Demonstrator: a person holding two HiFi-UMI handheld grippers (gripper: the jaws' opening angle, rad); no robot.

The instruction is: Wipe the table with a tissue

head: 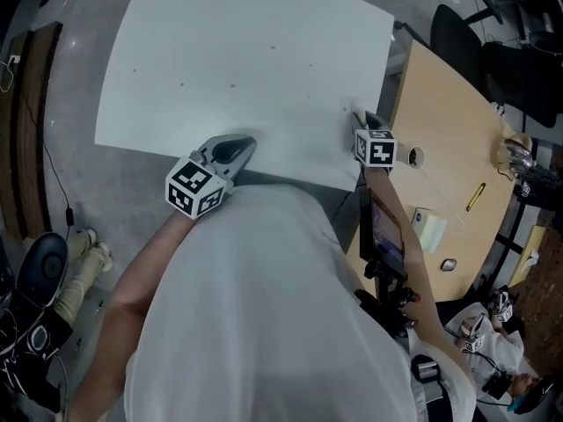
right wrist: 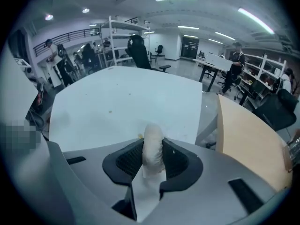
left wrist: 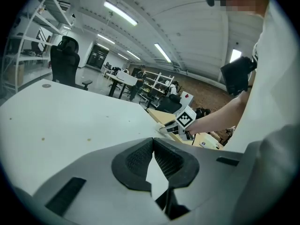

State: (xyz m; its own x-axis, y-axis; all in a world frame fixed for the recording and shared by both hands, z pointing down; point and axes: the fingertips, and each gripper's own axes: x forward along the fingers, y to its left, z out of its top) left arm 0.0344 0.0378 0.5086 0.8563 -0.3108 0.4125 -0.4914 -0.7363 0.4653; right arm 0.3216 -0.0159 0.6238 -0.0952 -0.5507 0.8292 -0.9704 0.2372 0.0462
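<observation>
The white table [head: 246, 60] fills the upper middle of the head view, with a few small specks [head: 232, 84] on it. My right gripper [head: 361, 120] is at the table's right near corner, shut on a rolled white tissue [right wrist: 153, 146] that stands up between its pads over the tabletop [right wrist: 122, 102]. My left gripper [head: 236, 151] is at the table's near edge, left of the other. Its jaws meet at the tips with nothing between them [left wrist: 153, 142]. The left gripper view also shows the right gripper [left wrist: 174, 128] over the table's corner.
A wooden table [head: 449, 139] adjoins on the right, carrying a yellow pen [head: 476, 197], a pad of notes [head: 431, 231] and small items. A screen on a mount [head: 387, 231] is by my right forearm. Black chairs [head: 457, 33] stand at the far right.
</observation>
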